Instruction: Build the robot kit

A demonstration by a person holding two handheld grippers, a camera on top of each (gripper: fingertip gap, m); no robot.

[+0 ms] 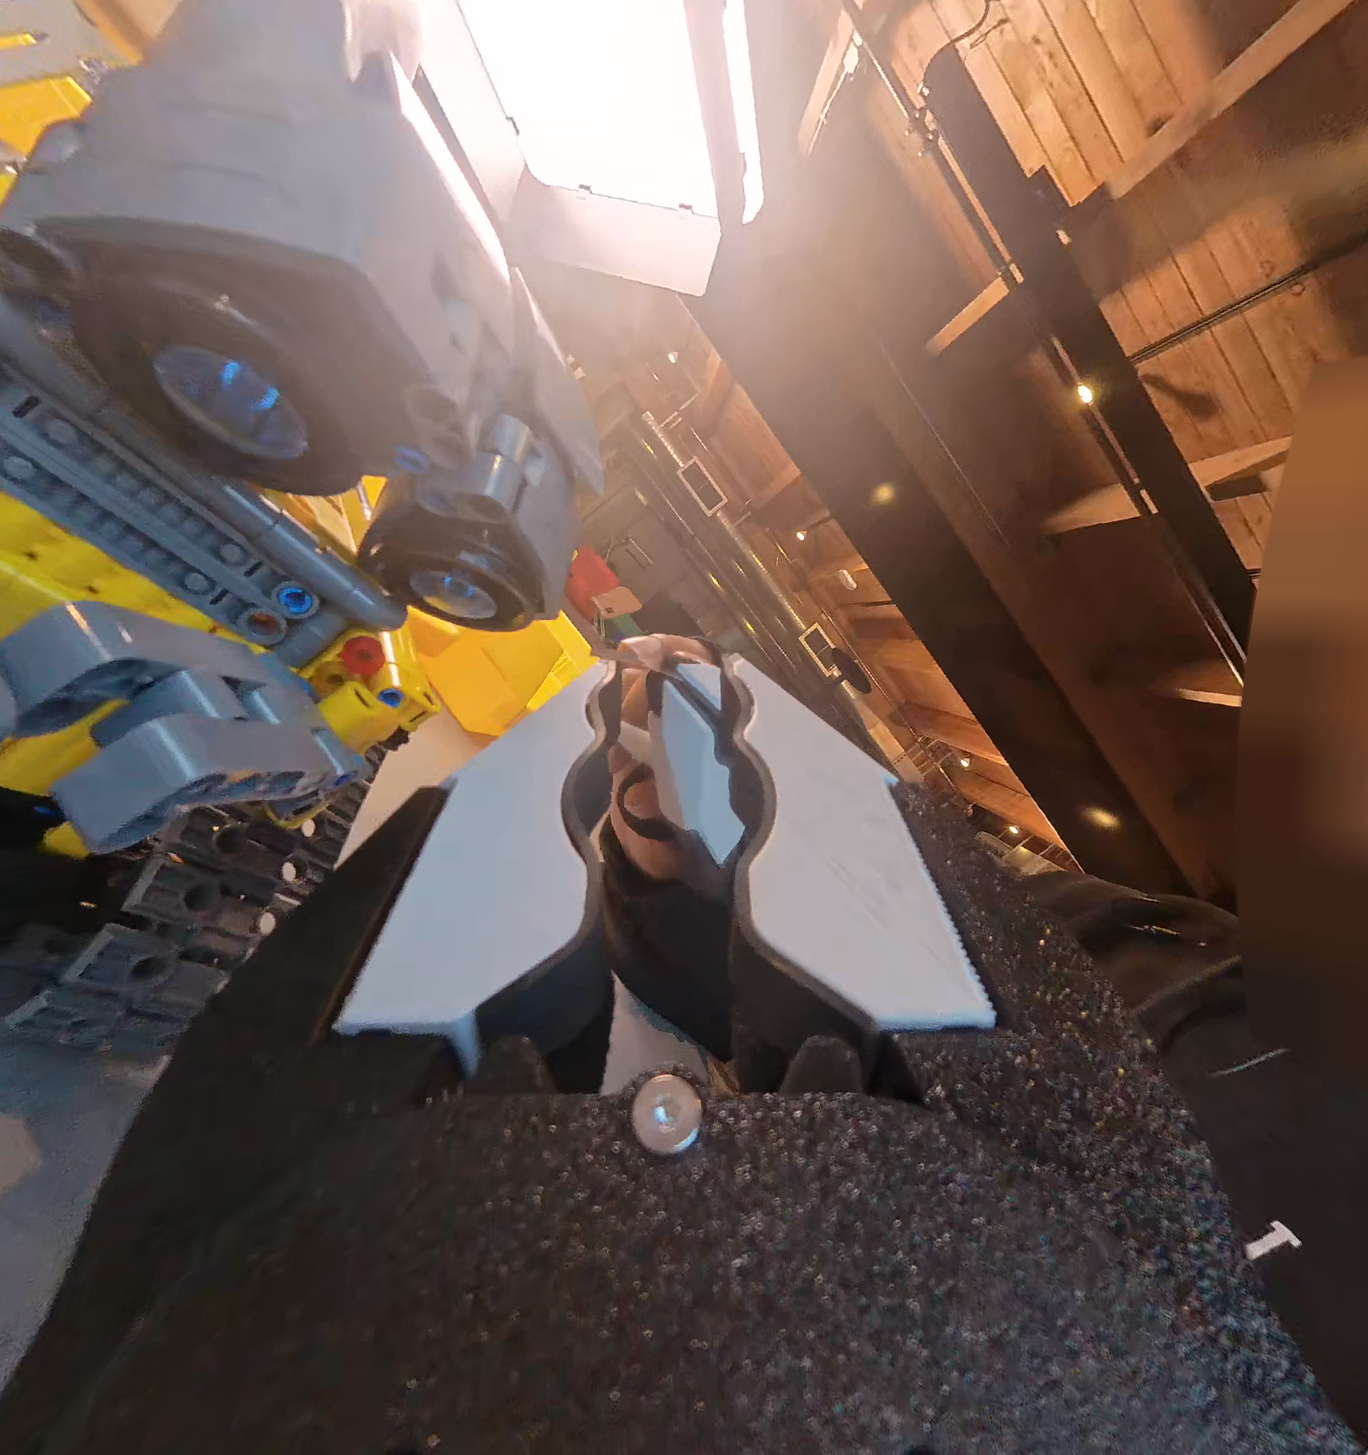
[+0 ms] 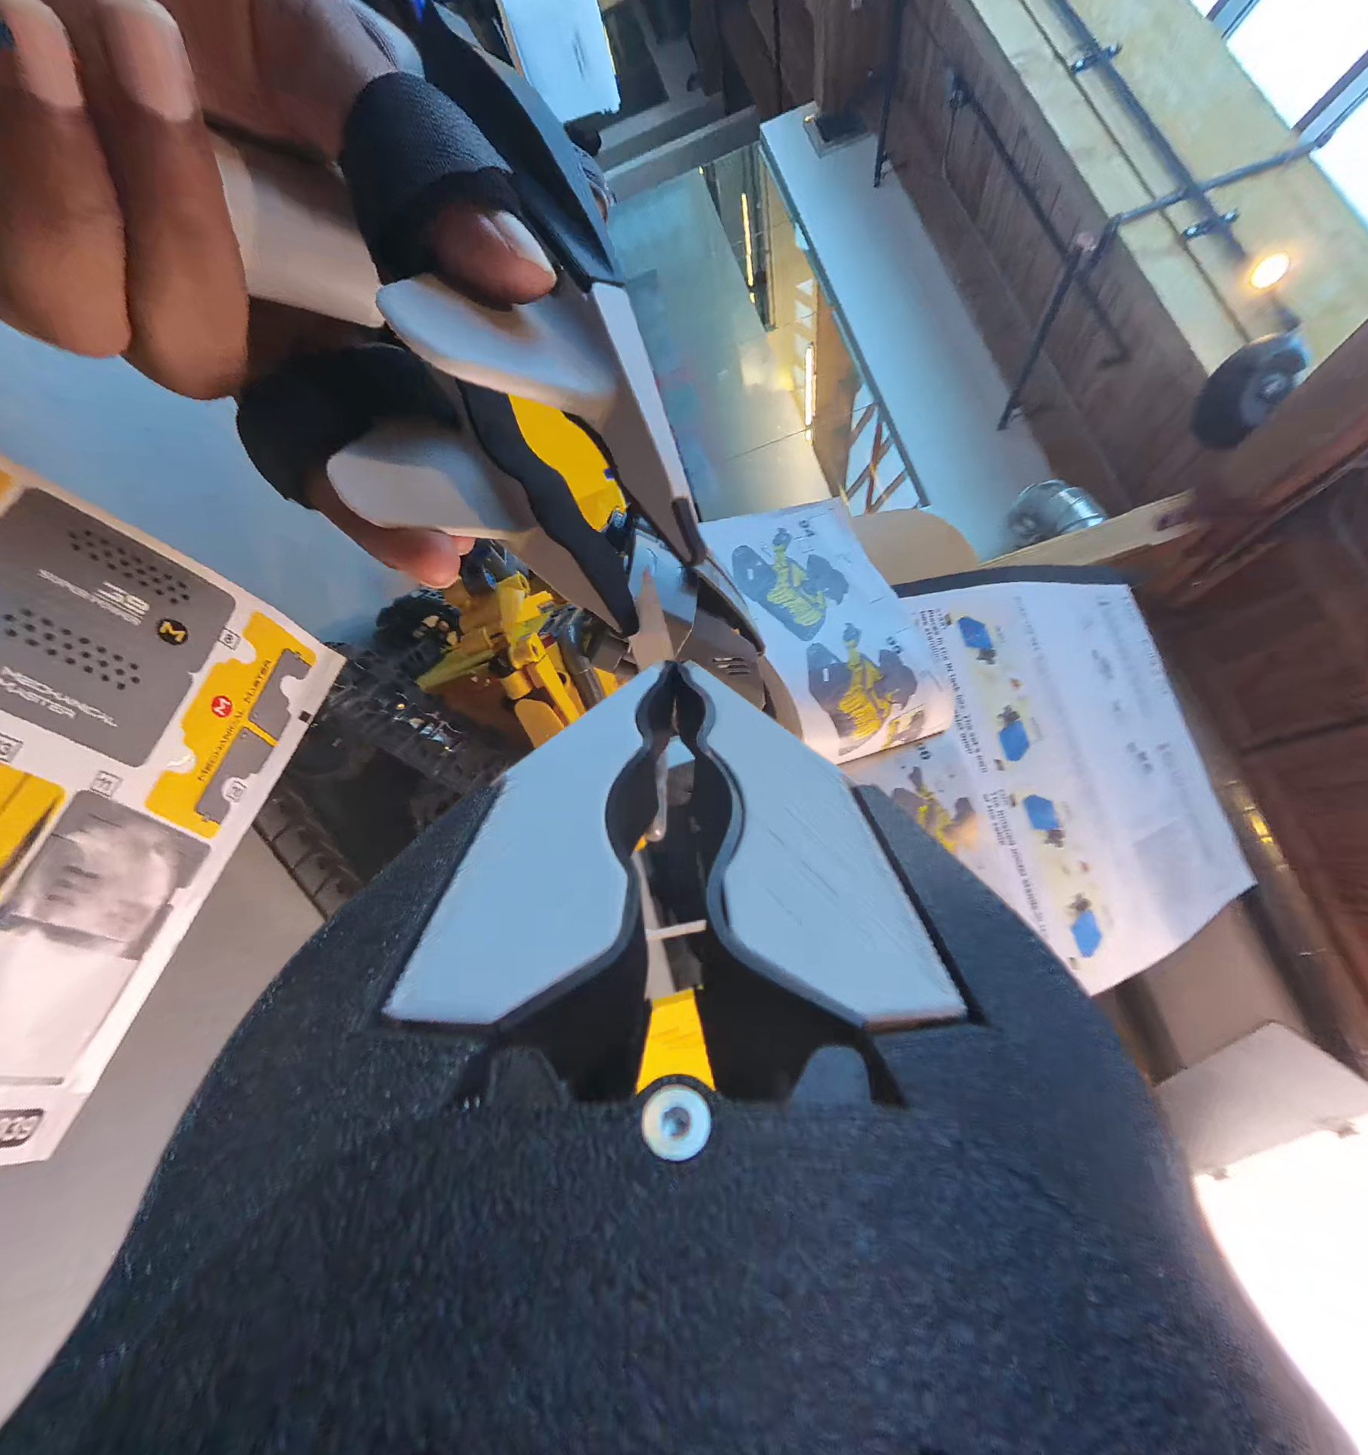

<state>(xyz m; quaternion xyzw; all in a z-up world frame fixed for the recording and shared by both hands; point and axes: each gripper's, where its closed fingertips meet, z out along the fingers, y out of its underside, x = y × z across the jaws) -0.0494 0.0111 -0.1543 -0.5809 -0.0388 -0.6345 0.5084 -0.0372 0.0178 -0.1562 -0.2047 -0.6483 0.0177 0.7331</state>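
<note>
- The right gripper (image 2: 674,671) was clenched, its tips meeting on a pale sliver (image 2: 653,630), seemingly a peeled sticker. A pinch at the very tips would keep the rest of it free.
- The left gripper (image 1: 669,669) faced it nearly tip to tip, gripped by a hand (image 2: 153,197) in a fingerless black glove. Its jaws stood somewhat apart. Whether they bore on the grey curved part (image 2: 724,630) at their tips, I could not tell.
- Just behind both sets of tips sat a yellow and grey brick-built vehicle (image 2: 507,669), probably kept close so the piece could be worked over it. In the left wrist view its wheels loomed blurred to the upper left.
- Left of the right gripper lay a sticker sheet (image 2: 113,708), cut off at the frame edge.
- To its right lay an open instruction booklet (image 2: 1058,748), partly hidden behind the gripper.
- Glare washed out the background above the left gripper.
</note>
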